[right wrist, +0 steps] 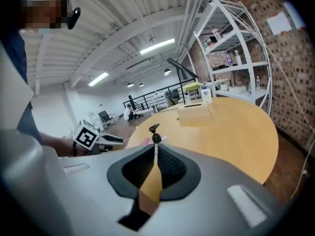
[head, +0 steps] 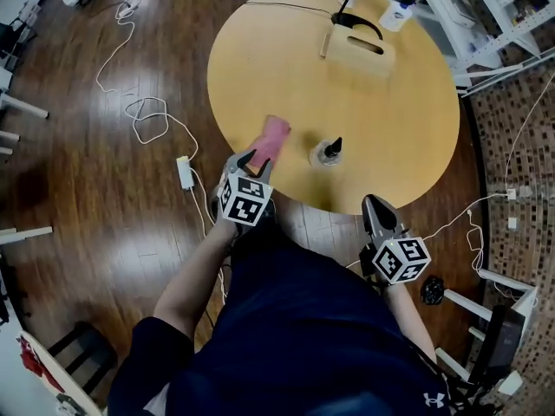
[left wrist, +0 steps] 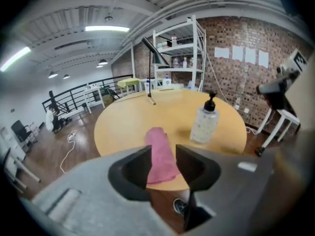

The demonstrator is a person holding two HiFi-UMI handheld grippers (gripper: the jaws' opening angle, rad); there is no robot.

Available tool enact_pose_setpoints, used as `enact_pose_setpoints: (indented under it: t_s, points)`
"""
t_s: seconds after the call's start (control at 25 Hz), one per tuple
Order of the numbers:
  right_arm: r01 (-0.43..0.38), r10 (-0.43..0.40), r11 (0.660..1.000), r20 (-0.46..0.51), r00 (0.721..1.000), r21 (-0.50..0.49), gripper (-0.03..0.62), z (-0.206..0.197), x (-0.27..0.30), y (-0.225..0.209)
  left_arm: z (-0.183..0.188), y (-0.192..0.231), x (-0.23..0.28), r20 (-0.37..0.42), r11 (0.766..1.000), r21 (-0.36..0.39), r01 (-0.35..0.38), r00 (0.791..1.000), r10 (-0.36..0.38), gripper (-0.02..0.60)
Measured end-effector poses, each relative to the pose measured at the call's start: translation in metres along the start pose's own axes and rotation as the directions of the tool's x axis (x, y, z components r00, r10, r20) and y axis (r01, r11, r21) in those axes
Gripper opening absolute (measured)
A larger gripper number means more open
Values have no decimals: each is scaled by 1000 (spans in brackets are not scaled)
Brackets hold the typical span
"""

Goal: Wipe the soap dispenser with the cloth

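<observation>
**Cloth framed by left jaws, dispenser untouched**

A round yellow desk (head: 395, 120) is seen from above, with a wood floor around it. The pink cloth (head: 276, 135) lies flat near the desk's near edge, and the soap dispenser (head: 329, 152) stands upright just to its right, apart from it. The dispenser is clear, with a black pump on top.

The left gripper (head: 255, 159) is held at the desk edge, tilted down toward the cloth's near end. In the left gripper view its jaws (left wrist: 163, 161) are partly open. The cloth (left wrist: 158, 146) is seen in the gap between them, lying on the desk (left wrist: 123, 127). No clamping on the cloth is visible, and pad contact cannot be confirmed. The dispenser (left wrist: 204, 124) stands beyond and to the right of these jaws.

The right gripper (head: 375, 204) is held off the desk's near edge, below and right of the dispenser, well apart from it. Its jaws (right wrist: 155, 154) are fully together with nothing between them — only the desk (right wrist: 231, 132) shows past the tips. The dispenser's pump (right wrist: 154, 128) rises just above the closed jaws in that view.

At the desk's far side a wooden board (head: 364, 52) with a handle slot is lying. White cables (head: 147, 120) are trailed over the floor on the left.
</observation>
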State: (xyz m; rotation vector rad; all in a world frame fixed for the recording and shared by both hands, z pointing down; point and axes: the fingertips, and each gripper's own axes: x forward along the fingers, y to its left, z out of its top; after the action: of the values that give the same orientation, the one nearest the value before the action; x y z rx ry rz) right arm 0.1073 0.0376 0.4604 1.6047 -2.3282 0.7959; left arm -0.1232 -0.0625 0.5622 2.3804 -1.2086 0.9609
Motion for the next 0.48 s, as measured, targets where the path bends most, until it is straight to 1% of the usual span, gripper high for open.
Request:
enact_pose_setpoints:
  t_s: [0.04, 0.12, 0.16, 0.24, 0.32, 0.4, 0.44, 0.48]
  points:
    - [42, -43, 998, -18, 999, -44, 35, 3, 17, -5, -6, 6, 14, -27, 999, 34, 17, 1000, -16, 165]
    - [94, -104, 987, -69, 992, -127, 179, -3, 46, -12, -19, 8, 40, -86, 996, 69, 63, 995, -57, 185]
    - [96, -113, 983, -100, 989, -159, 219, -11, 59, -14, -25, 6, 51, -111, 994, 68, 86, 991, -79, 199]
    - [60, -93, 980, -169, 981, -191, 302, -33, 82, -12, -30, -1, 69, -144, 990, 69, 120, 984, -109, 229]
    - [9, -60, 978, -239, 969, -209, 353, -59, 104, -10, -35, -10, 84, -186, 985, 113, 133, 976, -111, 233]
    - [-22, -56, 967, -295, 954, -255, 417, -81, 127, -13, -42, -15, 96, -236, 977, 158, 141, 966, -101, 233]
    - [-31, -65, 957, -316, 947, -288, 443, -88, 139, -16, -44, -15, 100, -249, 977, 158, 144, 963, -102, 224]
    - [-37, -73, 948, -329, 941, -316, 449, -92, 150, -19, -45, -15, 100, -254, 979, 140, 148, 961, -109, 186]
